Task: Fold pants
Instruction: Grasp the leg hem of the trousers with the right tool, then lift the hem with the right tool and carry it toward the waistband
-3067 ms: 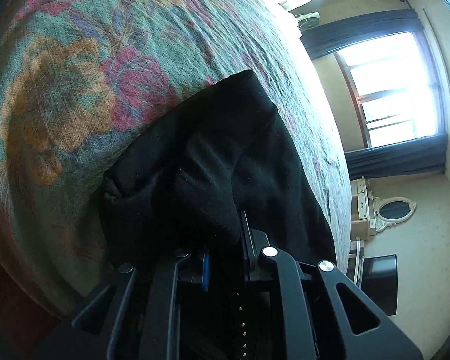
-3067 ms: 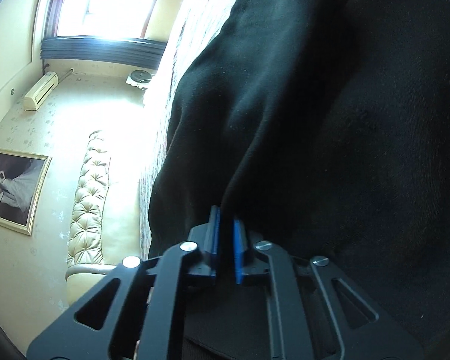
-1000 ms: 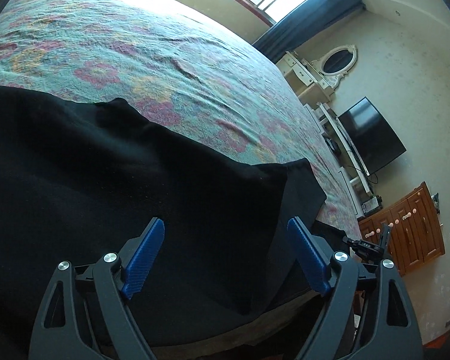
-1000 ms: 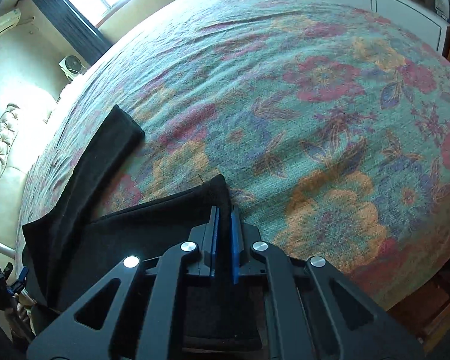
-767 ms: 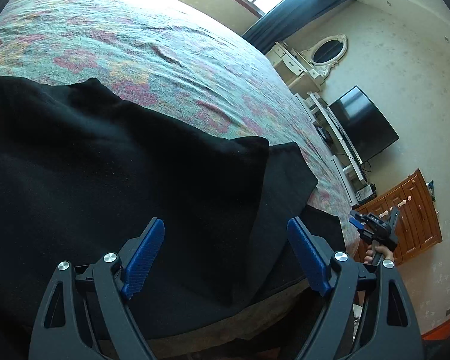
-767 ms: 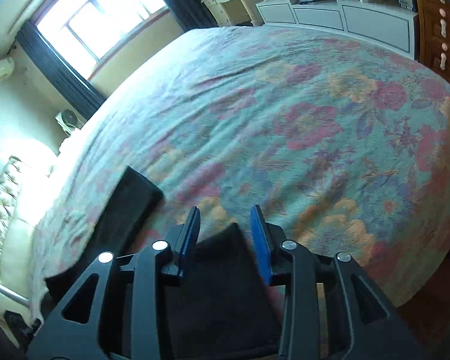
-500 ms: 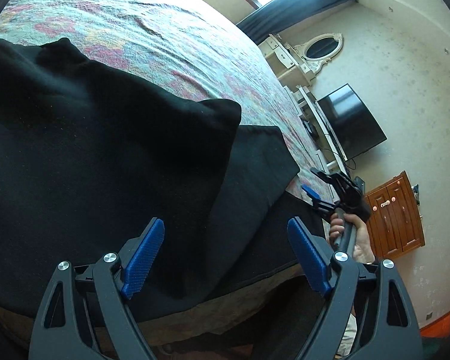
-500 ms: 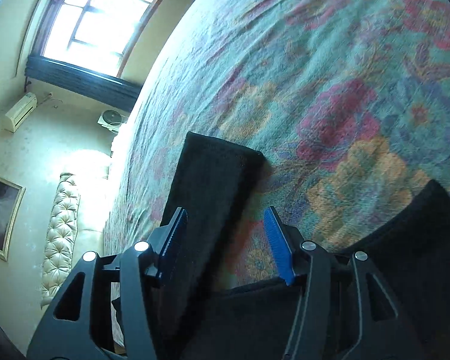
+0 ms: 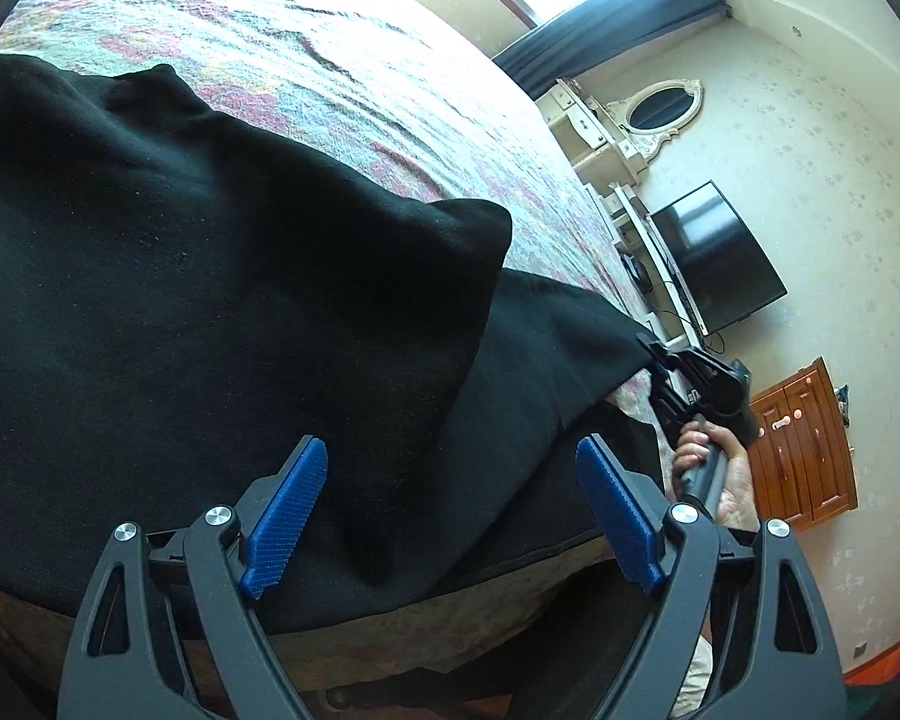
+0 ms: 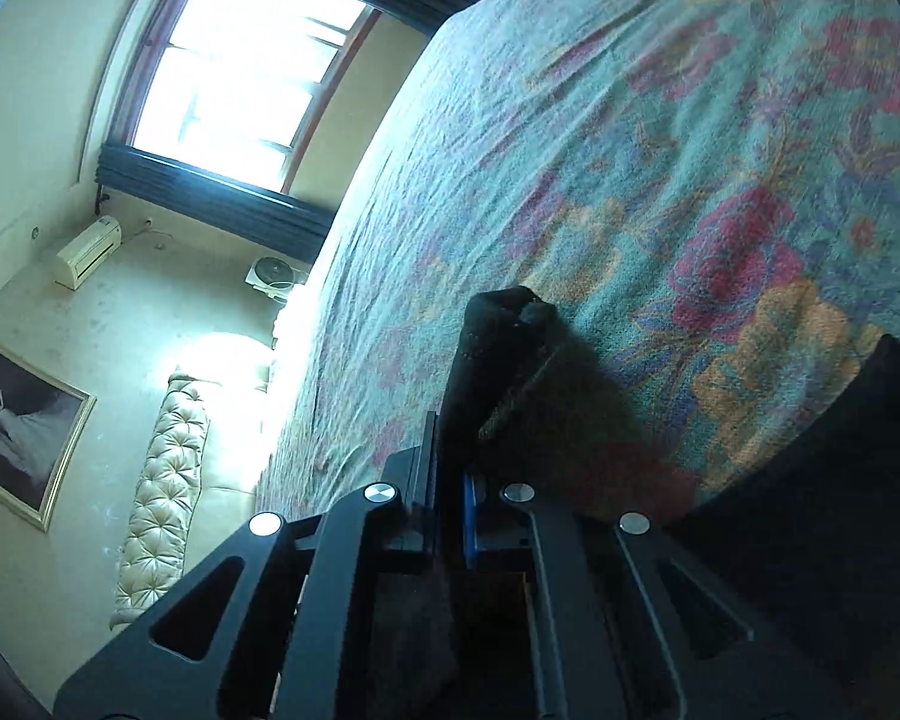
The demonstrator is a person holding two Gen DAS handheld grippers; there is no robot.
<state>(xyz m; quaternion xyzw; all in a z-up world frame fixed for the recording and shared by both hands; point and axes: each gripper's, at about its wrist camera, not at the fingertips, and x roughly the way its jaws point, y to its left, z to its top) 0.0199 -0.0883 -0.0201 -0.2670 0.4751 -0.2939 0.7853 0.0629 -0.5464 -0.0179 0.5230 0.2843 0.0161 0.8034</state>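
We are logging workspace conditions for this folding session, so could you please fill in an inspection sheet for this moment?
Surface: bed with floral bedspread, lightly wrinkled.
Job's things: black pants spread at the near bed edge, one layer folded over another; a narrow end is lifted.
Clutter: nothing seen on the bedspread.
Grippers: left claw open, above the pants, holding nothing; right claw shut on the narrow end.
Cables: wires near the TV.
Surroundings: window, air conditioner, framed picture, tufted headboard, oval mirror, wooden cabinet.
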